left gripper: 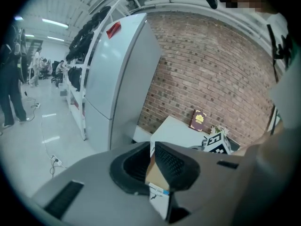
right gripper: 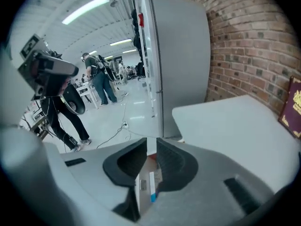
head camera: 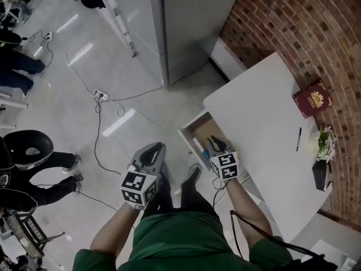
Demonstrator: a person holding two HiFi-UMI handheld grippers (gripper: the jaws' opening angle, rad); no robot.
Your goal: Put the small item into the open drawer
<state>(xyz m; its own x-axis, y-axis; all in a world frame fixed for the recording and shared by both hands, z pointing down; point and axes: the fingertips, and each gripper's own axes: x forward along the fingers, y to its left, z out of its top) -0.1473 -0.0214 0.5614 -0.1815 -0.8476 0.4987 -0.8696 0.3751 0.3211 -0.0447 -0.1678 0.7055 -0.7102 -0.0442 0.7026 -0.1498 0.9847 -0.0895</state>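
The open drawer (head camera: 204, 126) juts out of the white table's (head camera: 265, 123) left side. A small white item with a blue end (head camera: 198, 147) lies inside it. My right gripper (head camera: 218, 143) hangs right over the drawer; in the right gripper view its jaws (right gripper: 151, 149) stand a narrow gap apart with nothing between the pads, and the white and blue item (right gripper: 152, 186) shows below them. My left gripper (head camera: 159, 147) is held over the floor left of the drawer, tips together and empty. Through its jaws (left gripper: 151, 147) I see the drawer's brown bottom (left gripper: 158, 173).
A red book (head camera: 312, 98), a black pen (head camera: 298, 139) and a small potted plant (head camera: 322, 151) lie on the table by the brick wall. A tall grey cabinet (head camera: 186, 21) stands behind the drawer. Cables and a power strip (head camera: 100, 95) cross the floor. People stand at the left (head camera: 28, 151).
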